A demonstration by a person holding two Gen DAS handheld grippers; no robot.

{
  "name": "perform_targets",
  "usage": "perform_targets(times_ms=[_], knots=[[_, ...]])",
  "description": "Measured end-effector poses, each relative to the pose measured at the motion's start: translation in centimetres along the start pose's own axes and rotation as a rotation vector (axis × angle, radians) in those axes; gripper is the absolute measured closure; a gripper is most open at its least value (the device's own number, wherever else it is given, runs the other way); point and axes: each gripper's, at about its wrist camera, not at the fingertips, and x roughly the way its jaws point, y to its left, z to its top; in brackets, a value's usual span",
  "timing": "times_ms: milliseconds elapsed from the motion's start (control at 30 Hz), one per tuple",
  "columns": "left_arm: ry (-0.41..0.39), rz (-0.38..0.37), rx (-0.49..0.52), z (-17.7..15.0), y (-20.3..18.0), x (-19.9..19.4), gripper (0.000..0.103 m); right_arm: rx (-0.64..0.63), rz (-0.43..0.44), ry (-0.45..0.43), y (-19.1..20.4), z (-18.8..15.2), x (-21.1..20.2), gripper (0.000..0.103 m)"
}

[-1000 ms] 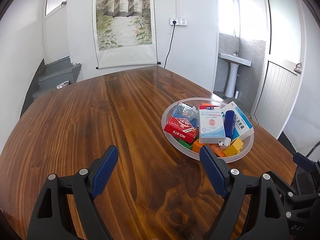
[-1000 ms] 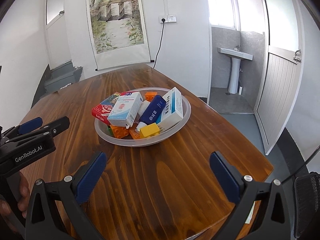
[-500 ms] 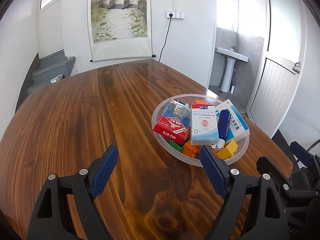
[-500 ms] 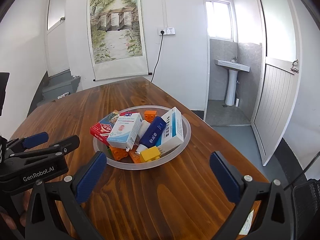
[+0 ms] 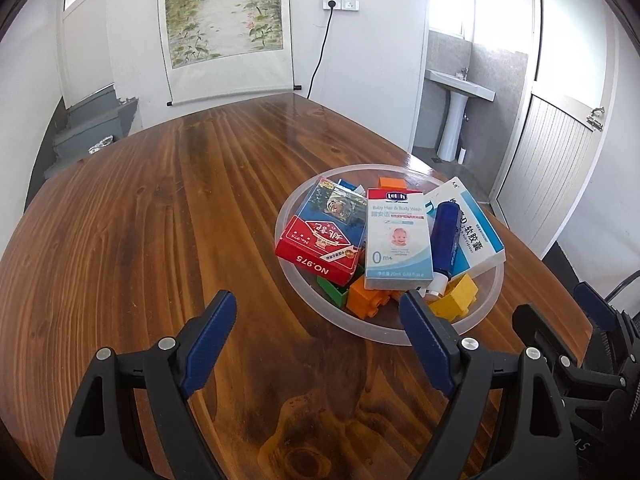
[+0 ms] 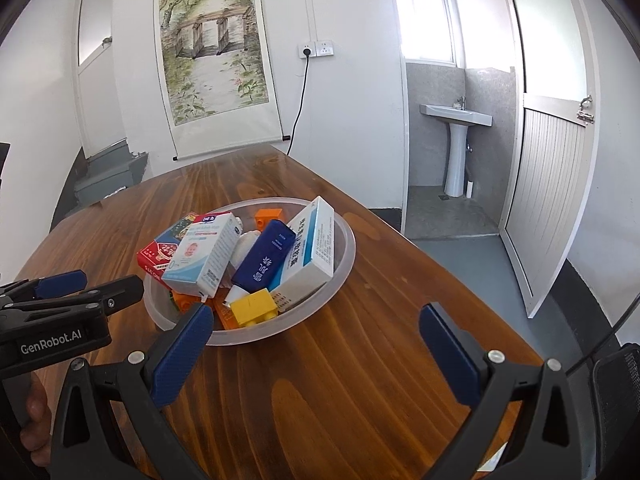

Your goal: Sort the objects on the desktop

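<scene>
**Left wrist view: everything was piled in one bowl**

The left hand-held gripper [image 5: 318, 330] hovered just short of the clear plastic bowl [image 5: 294, 284], jaws spread wide with nothing in them. Same deal for the right hand-held gripper [image 6: 316, 344], gaping and empty. All the clutter sat in the bowl: a red card box [image 5: 318, 246], a baby wash carton [image 5: 398, 238], a blue tube [image 6: 262, 260], a white medicine box [image 6: 312, 248], plus a yellow brick [image 6: 254, 306] and an orange brick [image 5: 366, 300] underneath.

My guess is the cartons were light and crushable, so pinch them across the narrow sides. The tube looked slick and likely to roll, and the bricks were hard and easy to grab.

The table [image 5: 160, 220] was glossy varnished wood, so stuff would probably slide. Beyond it were white walls, a scroll painting [image 6: 212, 52] and a sink [image 6: 456, 116] past an open door.
</scene>
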Motion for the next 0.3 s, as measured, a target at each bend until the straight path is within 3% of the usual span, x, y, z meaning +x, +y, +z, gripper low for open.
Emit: perform_targets(times_ms=[300], knots=[[-0.014,0.011,0.002,-0.1,0.9,-0.3,0.017,-0.018,0.013,0.030,0.8,-0.3,0.6,0.000]])
